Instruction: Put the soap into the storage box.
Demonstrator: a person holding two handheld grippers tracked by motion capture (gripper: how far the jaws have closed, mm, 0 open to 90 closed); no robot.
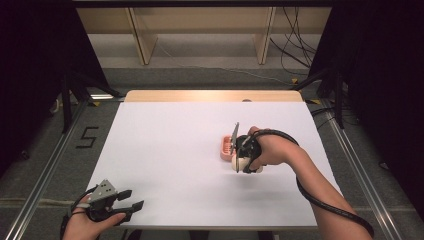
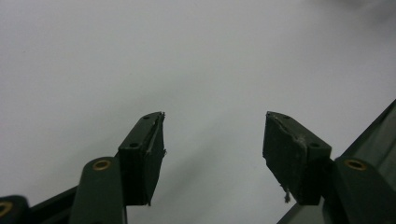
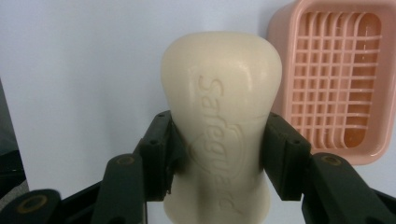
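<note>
In the right gripper view, a cream bar of soap with raised lettering sits between the jaws of my right gripper, whose pads press on its narrow waist. An empty pink soap dish with a slotted grid lies just beside the bar. From the high view, the right gripper points down at the soap, close against the near right side of the dish. I cannot tell whether the bar touches the table. My left gripper rests at the front left, open and holding nothing.
A white sheet covers the table, with a wooden strip along the far edge. Metal rails run along both sides of the floor, and cables lie at the back right. A black cable trails from the right hand.
</note>
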